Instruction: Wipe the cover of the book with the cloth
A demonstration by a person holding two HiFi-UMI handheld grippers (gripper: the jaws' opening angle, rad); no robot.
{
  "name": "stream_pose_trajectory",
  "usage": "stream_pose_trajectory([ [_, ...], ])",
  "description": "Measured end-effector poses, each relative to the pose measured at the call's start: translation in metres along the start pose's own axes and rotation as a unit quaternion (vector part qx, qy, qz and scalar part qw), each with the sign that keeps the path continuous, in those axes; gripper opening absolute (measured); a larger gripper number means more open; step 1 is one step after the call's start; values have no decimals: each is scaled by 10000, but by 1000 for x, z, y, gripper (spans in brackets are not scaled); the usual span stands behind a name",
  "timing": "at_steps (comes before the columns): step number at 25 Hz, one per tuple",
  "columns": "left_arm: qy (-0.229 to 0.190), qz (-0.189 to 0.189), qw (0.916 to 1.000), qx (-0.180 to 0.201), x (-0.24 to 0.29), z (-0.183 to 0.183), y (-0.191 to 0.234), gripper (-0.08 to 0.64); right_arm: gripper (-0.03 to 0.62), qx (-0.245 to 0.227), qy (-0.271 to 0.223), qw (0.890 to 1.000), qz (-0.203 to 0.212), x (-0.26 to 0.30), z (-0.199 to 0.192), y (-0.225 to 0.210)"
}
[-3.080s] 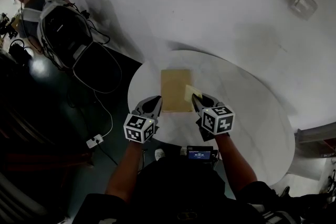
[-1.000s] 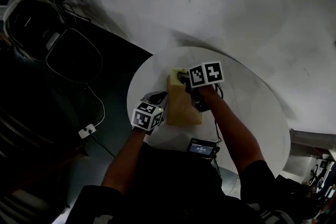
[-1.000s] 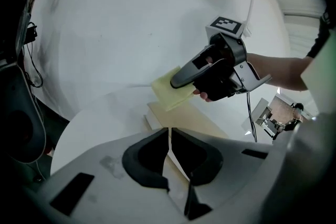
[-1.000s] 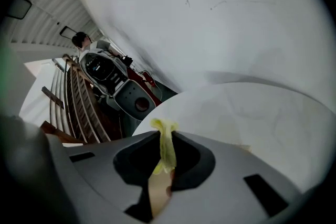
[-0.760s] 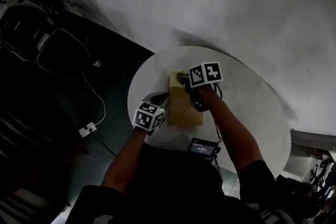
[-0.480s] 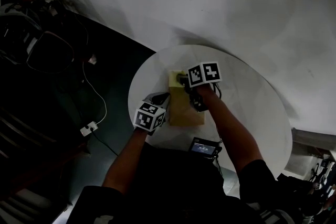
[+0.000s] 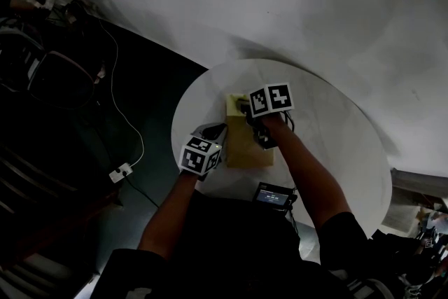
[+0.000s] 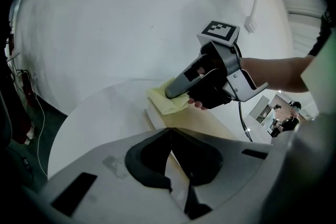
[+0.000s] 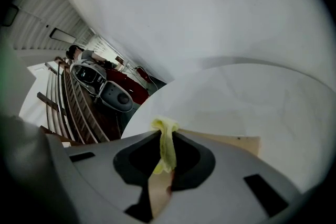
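A tan book lies on the round white table. My right gripper is shut on the yellow cloth and holds it down at the book's far left corner. In the right gripper view the cloth hangs pinched between the jaws, with the book just below. The left gripper view shows the cloth under the right gripper on the book. My left gripper rests at the book's left edge. Its jaws meet at the tips, with nothing visibly between them.
A small device with a lit screen sits at the table's near edge. On the dark floor to the left lie a cable and a white power strip, with bags further back. A pale wall rises behind the table.
Since three seconds ago my right gripper has carried the cloth from the book's near right side to its far left corner. Over the last second both grippers have barely moved.
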State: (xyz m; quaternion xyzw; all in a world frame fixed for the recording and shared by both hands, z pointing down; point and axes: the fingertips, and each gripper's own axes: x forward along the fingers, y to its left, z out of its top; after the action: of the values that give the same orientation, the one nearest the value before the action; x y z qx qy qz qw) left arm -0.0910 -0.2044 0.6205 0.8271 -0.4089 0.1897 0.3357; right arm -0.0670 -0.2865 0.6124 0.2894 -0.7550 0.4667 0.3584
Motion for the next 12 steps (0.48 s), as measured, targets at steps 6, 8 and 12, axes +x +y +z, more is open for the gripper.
stream_pose_trajectory([
  [6, 113, 197, 9997, 39, -3, -8, 4, 3, 87, -8, -32, 9999, -115, -9, -3, -9],
  [8, 10, 217, 9998, -51, -4, -4, 4, 3, 87, -8, -58, 9998, -166, -14, -4, -17],
  [12, 122, 169, 9998, 22, -3, -7, 0, 3, 87, 75, -121, 9995, -282, -26, -9, -32],
])
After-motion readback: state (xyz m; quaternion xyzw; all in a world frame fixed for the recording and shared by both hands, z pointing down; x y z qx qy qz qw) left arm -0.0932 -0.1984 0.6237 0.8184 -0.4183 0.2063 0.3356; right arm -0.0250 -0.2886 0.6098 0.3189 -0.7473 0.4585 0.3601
